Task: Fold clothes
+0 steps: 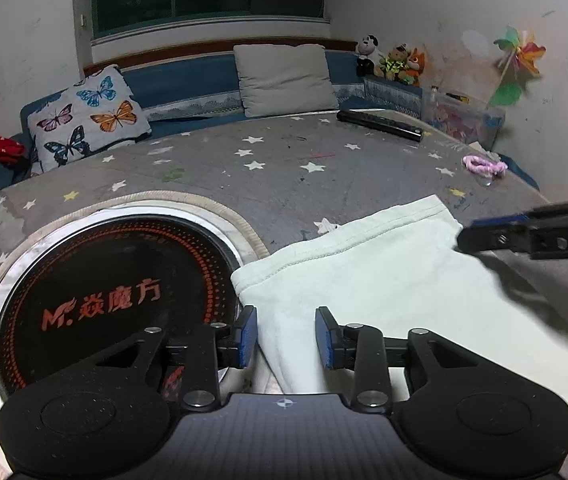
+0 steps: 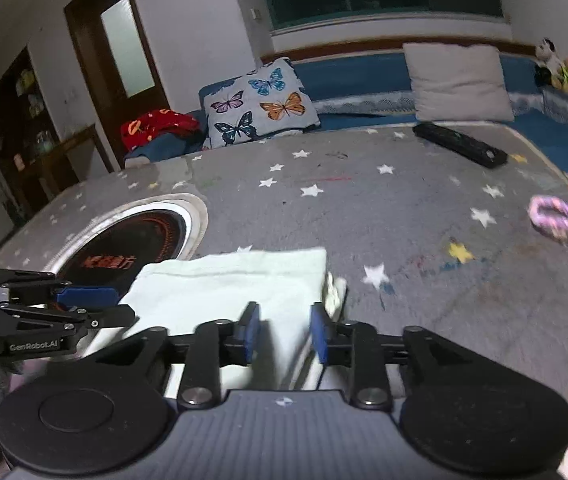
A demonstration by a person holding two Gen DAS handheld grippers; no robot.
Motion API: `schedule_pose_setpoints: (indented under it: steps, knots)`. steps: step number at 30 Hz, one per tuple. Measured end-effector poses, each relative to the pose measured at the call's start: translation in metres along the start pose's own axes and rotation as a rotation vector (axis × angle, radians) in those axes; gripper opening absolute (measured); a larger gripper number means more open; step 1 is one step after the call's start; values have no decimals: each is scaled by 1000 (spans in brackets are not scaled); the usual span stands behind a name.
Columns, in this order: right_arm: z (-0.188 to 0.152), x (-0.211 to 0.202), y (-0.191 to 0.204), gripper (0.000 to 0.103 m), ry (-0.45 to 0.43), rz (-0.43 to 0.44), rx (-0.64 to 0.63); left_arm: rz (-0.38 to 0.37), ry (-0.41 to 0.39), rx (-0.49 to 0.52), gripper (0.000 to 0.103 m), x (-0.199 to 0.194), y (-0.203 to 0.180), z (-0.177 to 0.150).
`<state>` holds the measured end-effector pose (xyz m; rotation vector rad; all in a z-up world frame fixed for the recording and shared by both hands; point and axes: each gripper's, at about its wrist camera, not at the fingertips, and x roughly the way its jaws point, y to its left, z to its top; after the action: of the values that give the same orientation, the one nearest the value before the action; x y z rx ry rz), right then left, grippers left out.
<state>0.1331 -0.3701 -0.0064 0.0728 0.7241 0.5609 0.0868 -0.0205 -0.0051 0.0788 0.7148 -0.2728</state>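
1. The pale green cloth (image 1: 364, 280) lies folded on the worktop (image 1: 284, 168), directly under and ahead of my left claw (image 1: 286, 336); the round black hotplate (image 1: 116, 292) is just to the left of this claw.
2. My left claw is released. Its blue pads (image 1: 247, 334) stand apart on both sides of a raised fold, and I see no pad pressing on it.
3. My right claw (image 2: 284, 334) is also released. The right edge of the cloth (image 2: 236, 284) sits between its pads, but there is a gap on each side.
4. I judge the cloth to be light, soft and limp, probably knitted cotton. It will hang and crease when lifted, it will not break, and it should not slip much on the pads.
5. I think the best hold is at the stitched hem or at a corner, where the layers are thick.
6. I would pinch all layers together; if I catch only the top layer, the fold may open.
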Motion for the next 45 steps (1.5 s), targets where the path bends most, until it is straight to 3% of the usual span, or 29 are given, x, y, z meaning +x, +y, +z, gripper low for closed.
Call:
schedule_pose_setpoints:
  steps: [10, 19, 22, 25, 30, 32, 34, 37, 45]
  knots:
    - [-32, -22, -7, 47, 44, 30, 153, -31, 40, -82, 54, -20, -5, -14]
    - [-40, -16, -5, 45, 26, 47, 221, -43, 80, -127, 52, -19, -5, -22]
    - [-41, -13, -5, 34, 30, 60, 231, -52, 78, -134, 44, -18, -4, -22]
    - [-40, -12, -5, 35, 23, 57, 246, -59, 80, -156, 37, -17, -1, -20]
    - [-43, -11, -4, 37, -2, 39, 263, -63, 84, -186, 37, -16, 1, -18]
    - [-44, -10, -3, 32, -3, 44, 262, -64, 82, -180, 36, -16, 0, -18]
    - [-45, -10, -3, 22, 0, 55, 276, -68, 83, -180, 20, -16, 0, -18]
    - [-46, -11, -4, 15, -7, 72, 306, -81, 82, -196, 10, -16, 0, -14]
    - [-37, -39, -2, 12, -84, 63, 307, -134, 27, -182, 5, -30, -17, 11]
